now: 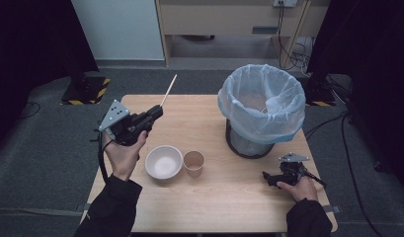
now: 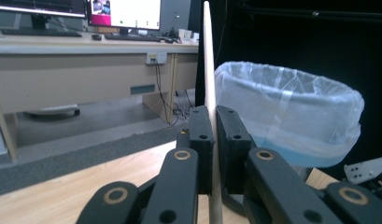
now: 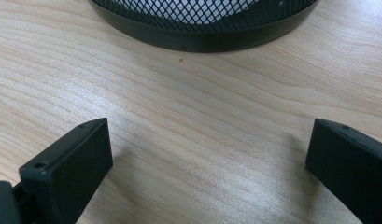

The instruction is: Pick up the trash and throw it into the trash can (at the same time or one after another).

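Wooden table (image 1: 229, 197); thin pale wooden stick (image 1: 168, 90).

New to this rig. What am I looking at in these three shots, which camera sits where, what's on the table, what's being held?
No robot arm here: a person holds a hand-operated two-jaw tool in each hand. The high view looks down from above the person's side of the table. The other two pictures come from cameras riding on each tool, looking along its black jaws.

The left gripper is raised above the table, jaws shut on a thin wooden stick that pokes out past them. The right gripper rests low on the table near the bin, jaws wide open on nothing.

On the table: a white bowl, a brown paper cup, and a black mesh bin lined with a pale blue bag.
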Motion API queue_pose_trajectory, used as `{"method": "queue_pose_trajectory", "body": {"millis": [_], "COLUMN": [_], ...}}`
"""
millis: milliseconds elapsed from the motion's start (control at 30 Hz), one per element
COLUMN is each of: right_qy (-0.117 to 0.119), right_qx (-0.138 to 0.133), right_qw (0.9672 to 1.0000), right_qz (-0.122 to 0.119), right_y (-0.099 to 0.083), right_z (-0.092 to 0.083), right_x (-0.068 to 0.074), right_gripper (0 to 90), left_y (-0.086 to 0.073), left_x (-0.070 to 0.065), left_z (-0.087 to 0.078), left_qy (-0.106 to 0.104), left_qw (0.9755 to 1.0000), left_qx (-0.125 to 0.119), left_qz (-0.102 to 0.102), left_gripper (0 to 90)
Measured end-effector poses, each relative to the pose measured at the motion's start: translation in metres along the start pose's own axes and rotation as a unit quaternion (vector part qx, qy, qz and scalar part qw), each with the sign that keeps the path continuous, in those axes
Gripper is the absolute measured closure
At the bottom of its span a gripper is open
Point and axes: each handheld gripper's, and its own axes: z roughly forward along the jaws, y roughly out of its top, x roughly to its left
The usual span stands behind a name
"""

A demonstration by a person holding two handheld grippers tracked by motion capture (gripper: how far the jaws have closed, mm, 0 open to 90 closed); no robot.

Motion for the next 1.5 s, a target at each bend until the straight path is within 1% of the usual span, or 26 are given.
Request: {"method": "queue_pose_trajectory", "body": {"millis": [67,167,500,800,967,1033,1200,1500], "right_qy": [0.000,0.000,0.000,0.000,0.000,-0.001,-0.001,0.000], "right_qx": [0.000,0.000,0.000,0.000,-0.001,-0.001,-0.002,-0.001], "right_qw": [1.0000,1.0000,1.0000,1.0000,1.0000,1.0000,1.0000,1.0000], "right_qz": [0.000,0.000,0.000,0.000,0.002,0.001,0.000,-0.001], "right_y": [0.000,0.000,0.000,0.000,0.000,0.000,0.000,0.000], "right_z": [0.000,0.000,0.000,0.000,0.000,0.000,0.000,0.000], "right_x": [0.000,0.000,0.000,0.000,0.000,0.000,0.000,0.000], "right_gripper": [0.8,0.7,0.7,0.7,0.7,0.7,0.7,0.7], "left_y": [0.007,0.016,0.043,0.062,0.069,0.072,0.081,0.091], "left_x": [-0.003,-0.006,-0.019,-0.034,-0.043,-0.047,-0.057,-0.073], "left_z": [0.003,0.006,0.018,0.035,0.045,0.049,0.062,0.081], "left_qy": [-0.001,-0.003,-0.014,-0.028,-0.035,-0.039,-0.047,-0.059], "left_qw": [1.0000,0.9998,0.9989,0.9979,0.9971,0.9969,0.9961,0.9949], "left_qx": [-0.006,-0.018,-0.041,-0.049,-0.056,-0.057,-0.058,-0.057], "left_qz": [0.007,0.007,0.017,0.031,0.038,0.038,0.047,0.059], "left_gripper": [85.2,85.2,85.2,85.2,85.2,85.2,85.2,85.2]}}
